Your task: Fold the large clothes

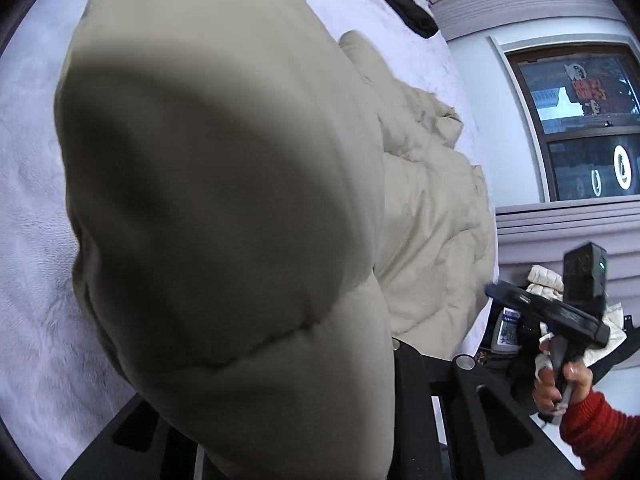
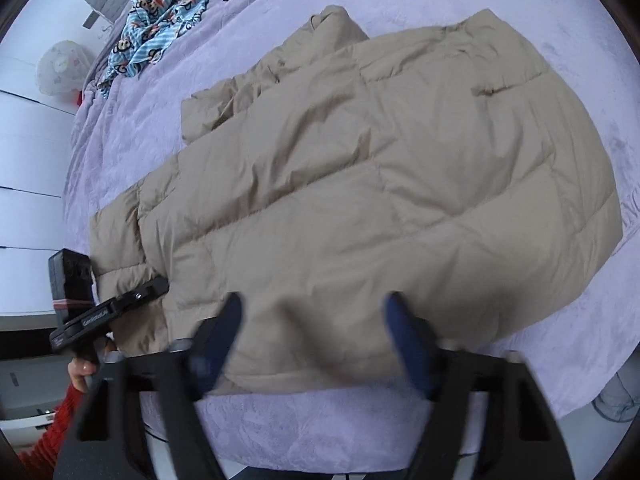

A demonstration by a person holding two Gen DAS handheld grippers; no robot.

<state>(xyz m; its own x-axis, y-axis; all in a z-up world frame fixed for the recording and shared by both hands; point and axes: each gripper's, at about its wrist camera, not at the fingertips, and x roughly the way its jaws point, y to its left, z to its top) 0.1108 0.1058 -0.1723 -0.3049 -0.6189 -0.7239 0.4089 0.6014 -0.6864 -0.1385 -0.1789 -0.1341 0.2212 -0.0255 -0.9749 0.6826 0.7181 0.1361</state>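
Right, the beige padded coat lies flat on the lavender bed, its long axis running from lower left to upper right of the right wrist frame. Your right claw hangs over the near hem, lower centre of that frame, blue fingers straddling the edge, half-open; the blur makes it hard to tell whether the pads press fabric yet. Your left claw sits at lower left of that frame, at the coat's side edge by the sleeve. In the left wrist view a thick fold of coat fills the frame and runs down between the black jaws, so I read it as pinched narrow on the coat. The left is nearer the sleeve side, the right nearer the hem. I'd say the fold goes across the long axis, toward upper right. A blue patterned cloth lies at upper left, well apart.
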